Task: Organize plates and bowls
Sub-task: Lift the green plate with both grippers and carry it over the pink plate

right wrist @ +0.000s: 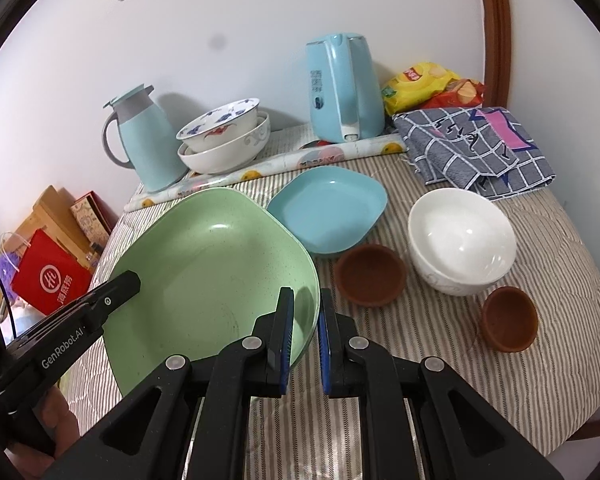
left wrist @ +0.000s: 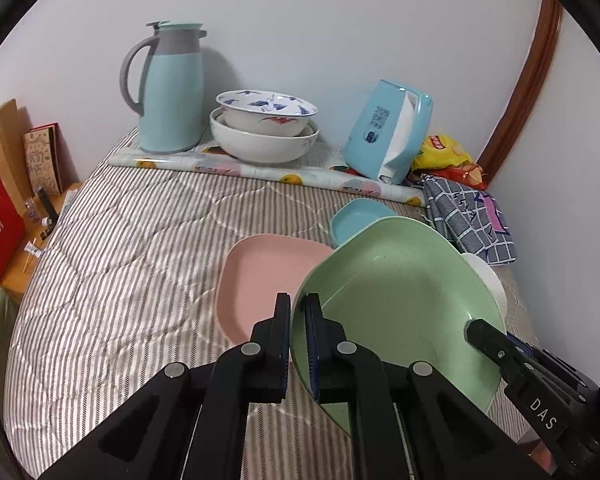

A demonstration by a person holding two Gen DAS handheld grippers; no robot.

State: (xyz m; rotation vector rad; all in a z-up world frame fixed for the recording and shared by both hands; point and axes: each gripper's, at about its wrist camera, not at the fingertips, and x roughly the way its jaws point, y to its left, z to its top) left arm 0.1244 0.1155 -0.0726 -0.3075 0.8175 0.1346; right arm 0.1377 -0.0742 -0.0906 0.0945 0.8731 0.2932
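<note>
Table [right wrist: 500, 360]: round, under a striped quilted cloth, it carries all the crockery; a patterned roll lies along its back edge.
Green plate [right wrist: 208, 264]: the largest piece, tilted and lifted off the cloth near the front edge, gripped on both sides; in the left wrist view it overlaps the pink plate's right edge.
Left gripper [left wrist: 298, 316]: jaws nearly together, pinching the green plate's rim on its left side.
Right gripper [right wrist: 306, 312]: jaws narrowly apart astride the opposite rim, one finger inside and one outside; whether the pads press firmly, I cannot tell.
Stacked bowls [right wrist: 224, 140]: the painted one nested in a plain white one at the back edge beside the thermos jug [right wrist: 144, 140]; this pair looks sorted.
Pink plate [left wrist: 260, 280]: flat on the cloth toward the front edge, alone.
Blue plate [right wrist: 328, 208]: flat mid-table, just behind the green plate, alone.
White bowl [right wrist: 460, 240]: upright toward the right edge, not stacked.
Brown bowls [right wrist: 370, 274]: two small ones, apart, either side of the white bowl's front.
Progress: early to middling by my judgement; one bowl pair stacked, three plates not yet joined, three bowls left loose.
</note>
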